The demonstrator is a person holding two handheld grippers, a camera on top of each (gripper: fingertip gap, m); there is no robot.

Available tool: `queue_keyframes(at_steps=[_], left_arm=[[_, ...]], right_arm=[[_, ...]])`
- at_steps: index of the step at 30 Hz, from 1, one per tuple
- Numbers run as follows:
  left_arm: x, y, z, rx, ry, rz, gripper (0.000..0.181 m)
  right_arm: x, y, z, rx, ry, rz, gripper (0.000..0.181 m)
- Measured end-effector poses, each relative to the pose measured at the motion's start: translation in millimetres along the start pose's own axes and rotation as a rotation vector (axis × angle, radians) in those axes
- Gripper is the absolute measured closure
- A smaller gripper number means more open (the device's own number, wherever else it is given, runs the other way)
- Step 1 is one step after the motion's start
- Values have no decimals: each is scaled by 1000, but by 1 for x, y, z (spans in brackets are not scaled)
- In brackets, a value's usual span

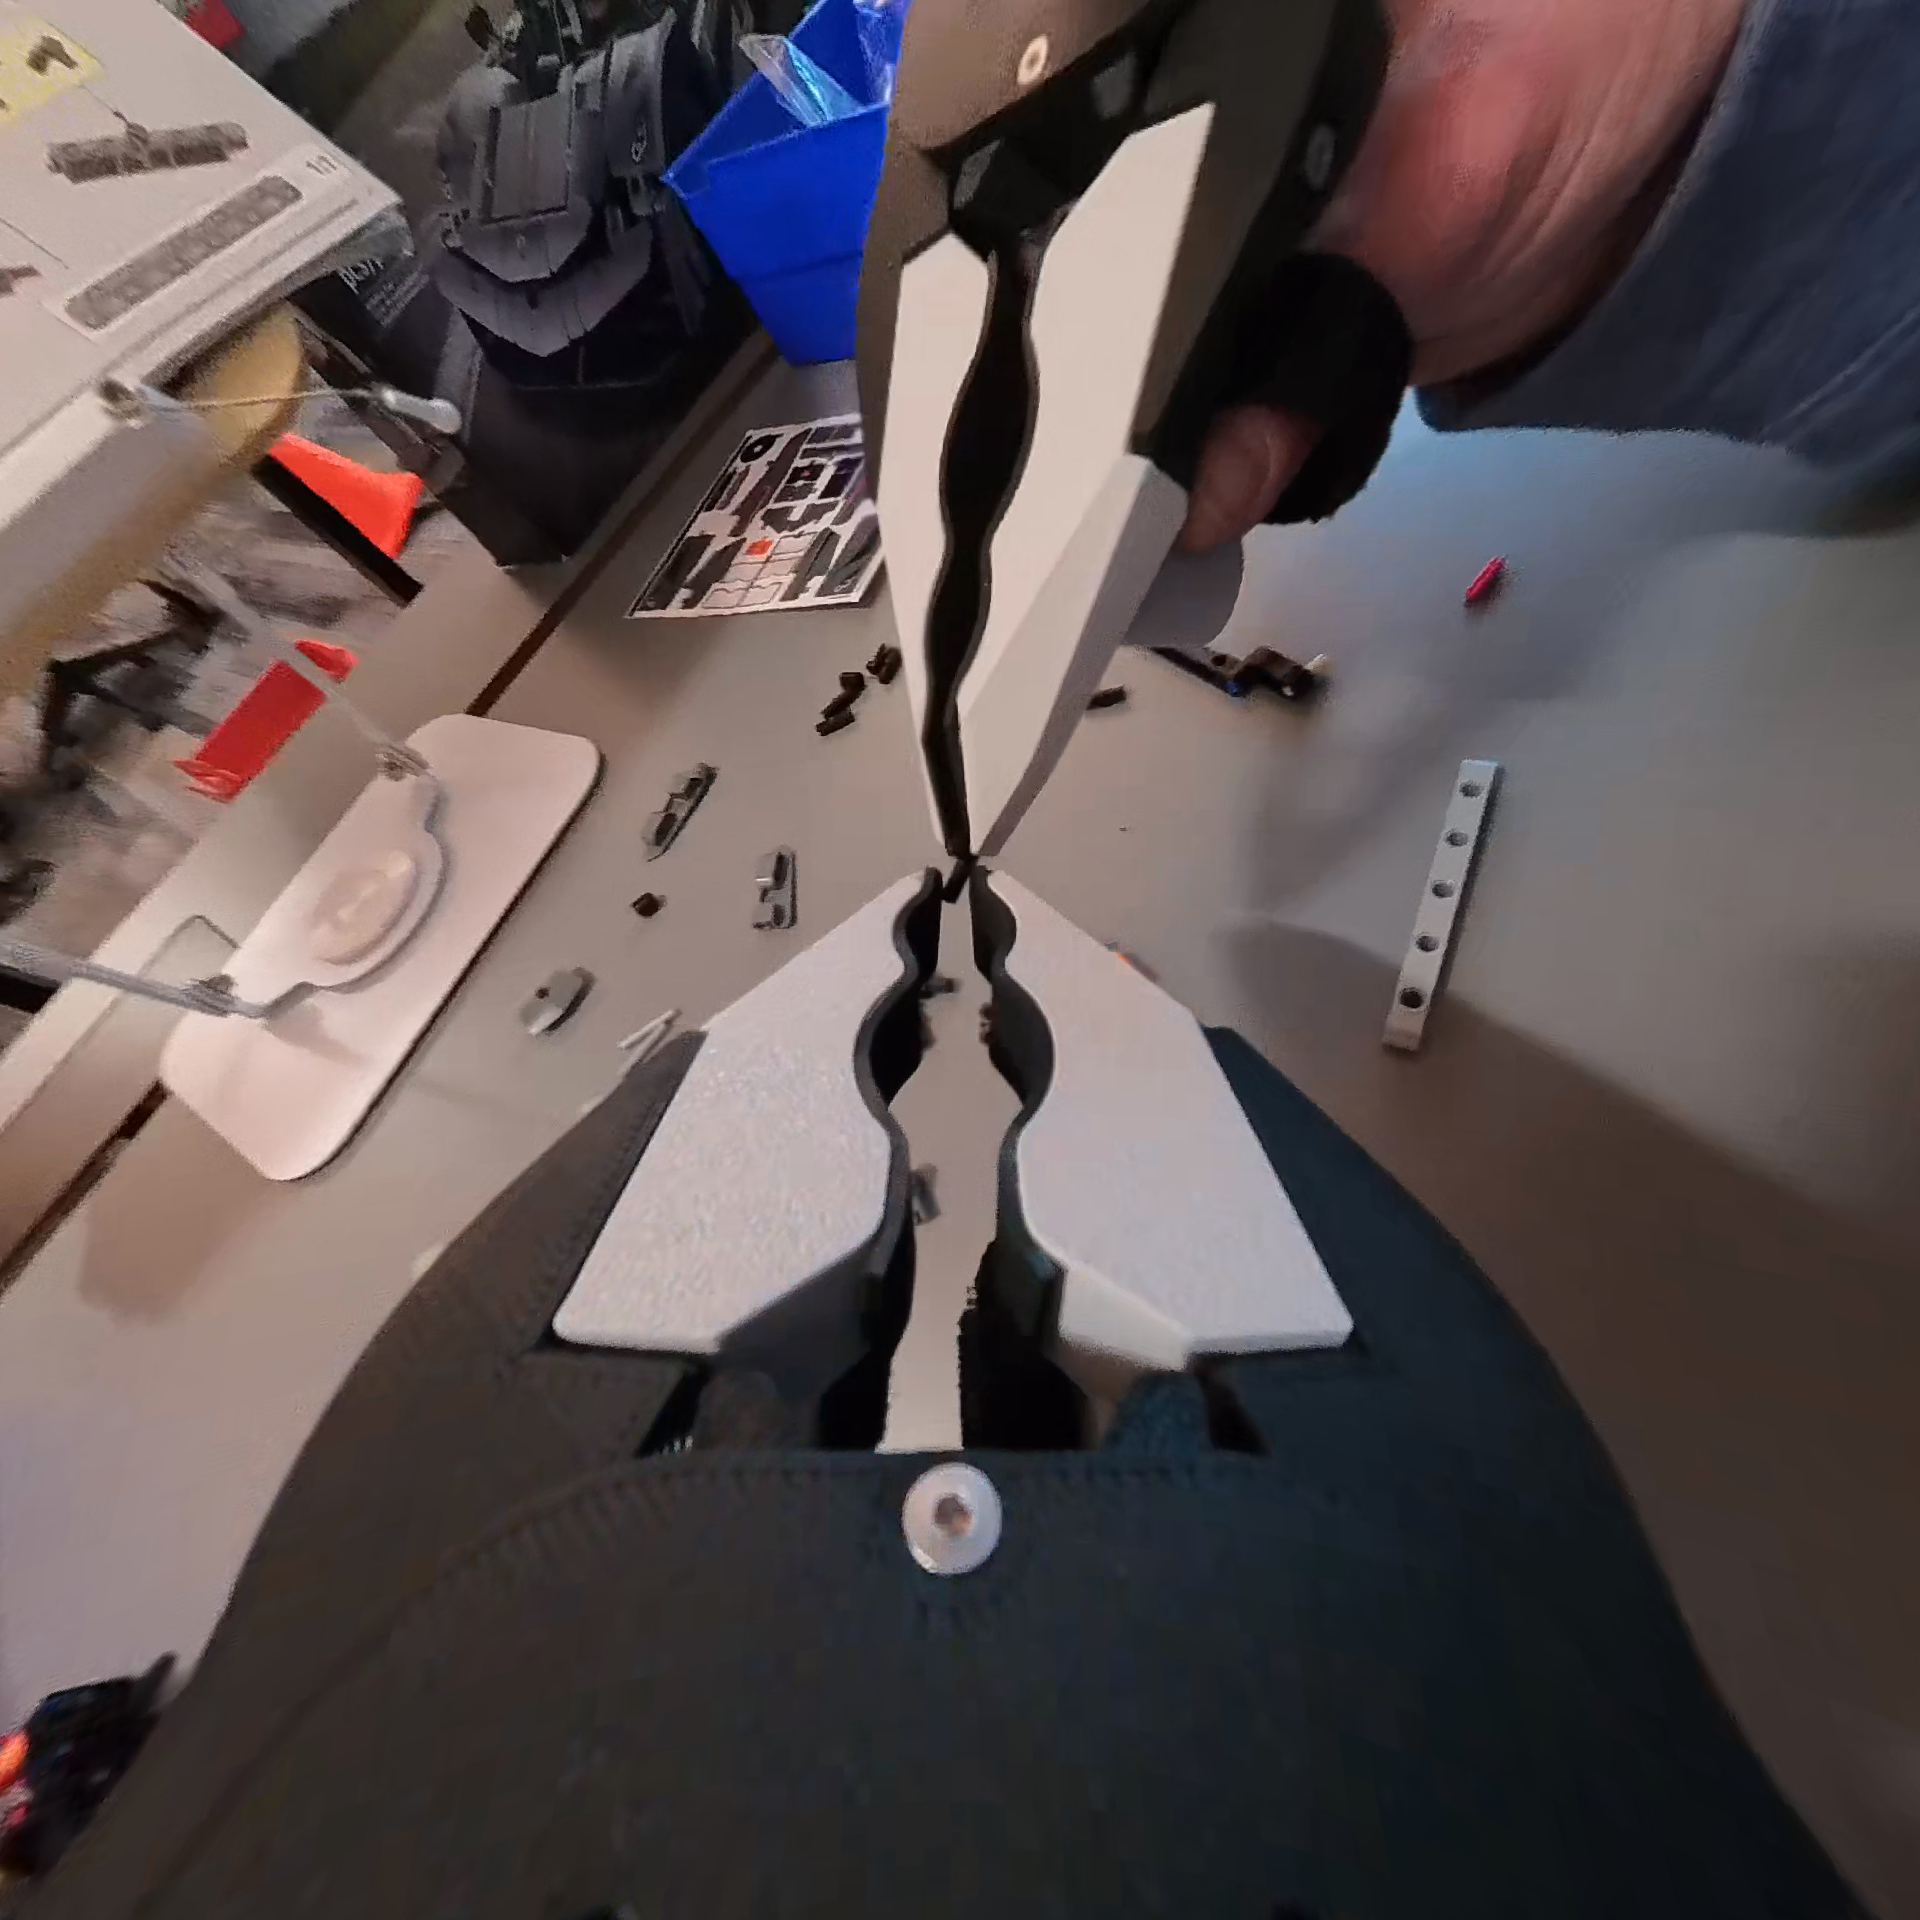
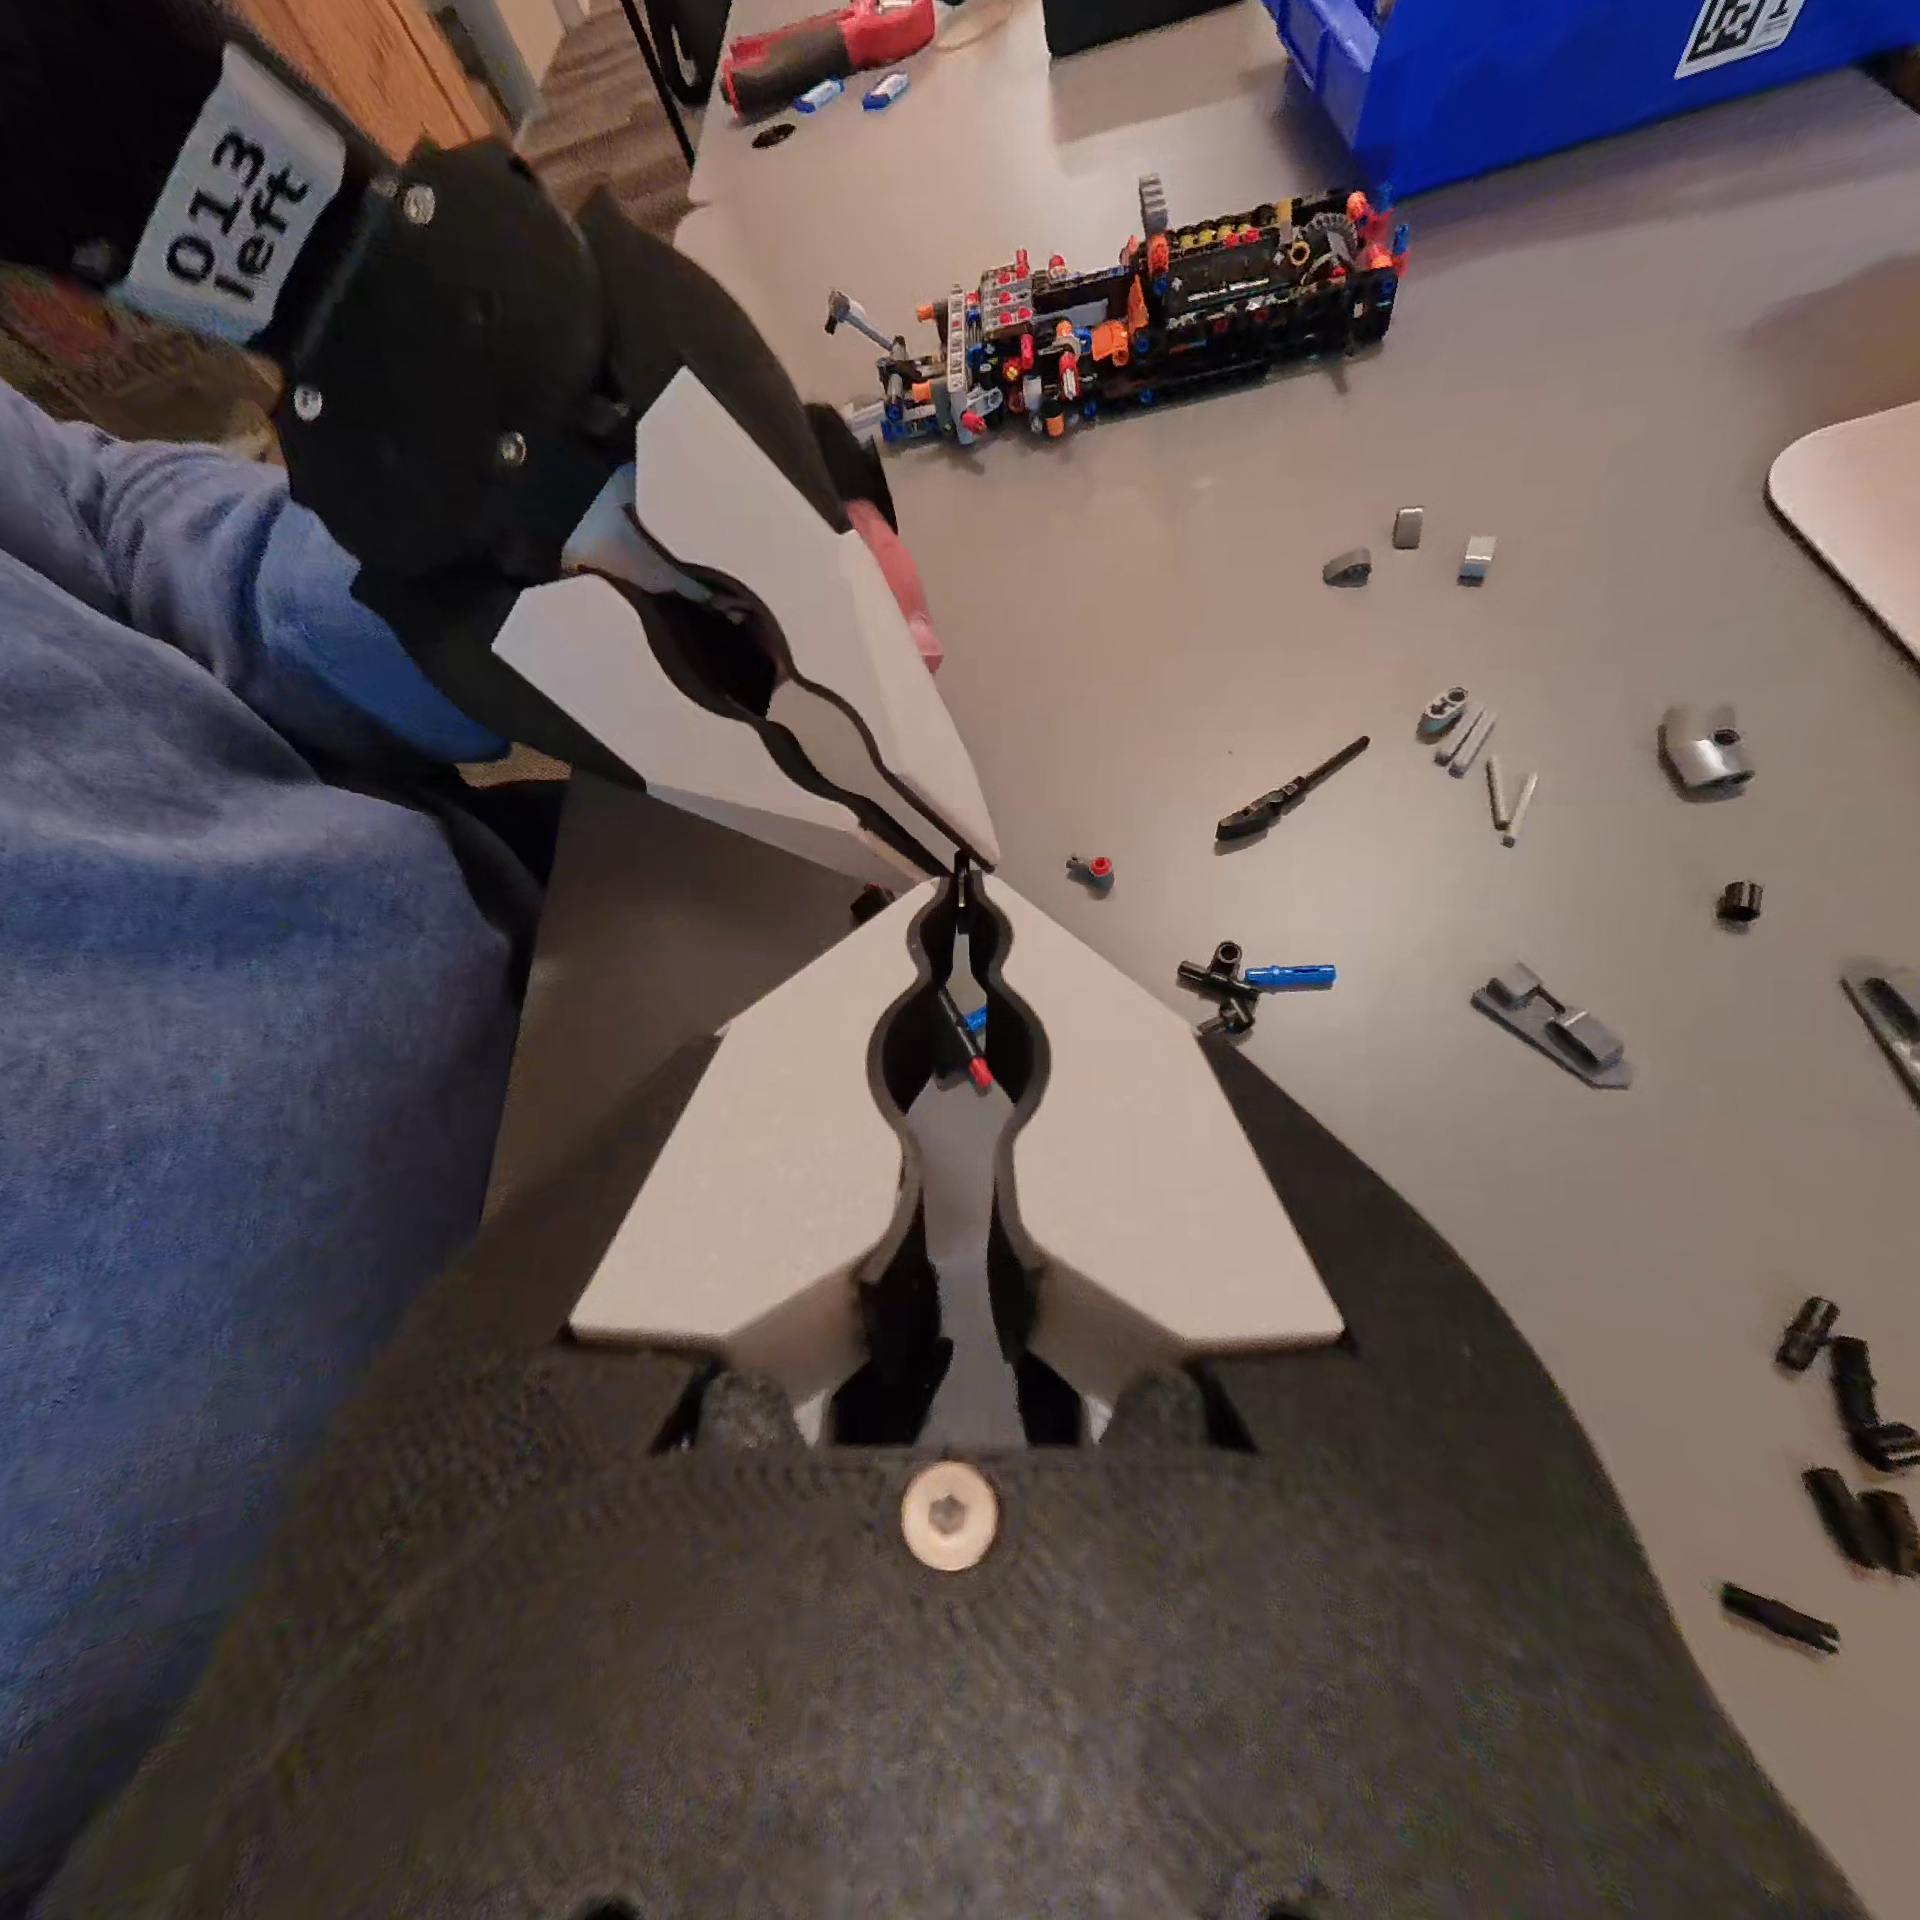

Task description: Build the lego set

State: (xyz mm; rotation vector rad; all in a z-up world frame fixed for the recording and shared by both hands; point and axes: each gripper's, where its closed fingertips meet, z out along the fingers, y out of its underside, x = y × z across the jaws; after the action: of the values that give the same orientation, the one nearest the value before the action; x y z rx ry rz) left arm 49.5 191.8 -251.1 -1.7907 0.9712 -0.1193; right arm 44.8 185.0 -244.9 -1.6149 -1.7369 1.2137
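My left gripper [image 1: 954, 885] and my right gripper [image 2: 961, 902] meet tip to tip above the grey table [image 1: 1299, 1039]. Both are shut on a small thin black lego piece [image 2: 961, 883], which also shows in the left wrist view [image 1: 952, 879] between the two pairs of tips. In the left wrist view the right gripper [image 1: 962, 844] comes down from above. In the right wrist view the left gripper [image 2: 966, 854] comes in from the upper left. The partly built black, red and orange lego model [image 2: 1143, 312] lies far back on the table.
Loose pieces are scattered: black pins [image 1: 857, 686], a grey holed beam [image 1: 1444, 904], a black axle [image 2: 1288, 790], a blue pin [image 2: 1288, 975], a grey plate piece [image 2: 1548, 1023]. A sticker sheet [image 1: 769, 530], a blue bin [image 1: 790, 229], a white stand base [image 1: 384, 935] and an instruction booklet [image 1: 156, 208] lie at the left. Left and right tips are no more than a few centimetres apart. The left tips stand about 11 centimeters off the blue pin [image 2: 1288, 975].
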Motion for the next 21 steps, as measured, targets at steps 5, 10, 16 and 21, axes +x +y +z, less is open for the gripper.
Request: queue_keyframes(at_steps=[5,10,16,21], left_arm=[[0,-3,-3,24,28,-52,178],[2,-1,-3,21,52,-69,178],[-1,-6,-5,66,54,-114,179],[-5,-9,-6,102,53,-169,179]], right_arm=[[-2,-3,-1,2,5,-33,181],[-3,-2,-1,-10,18,-72,181],[-2,-9,-4,37,15,-62,181],[-1,-15,-5,90,0,-1,181]])
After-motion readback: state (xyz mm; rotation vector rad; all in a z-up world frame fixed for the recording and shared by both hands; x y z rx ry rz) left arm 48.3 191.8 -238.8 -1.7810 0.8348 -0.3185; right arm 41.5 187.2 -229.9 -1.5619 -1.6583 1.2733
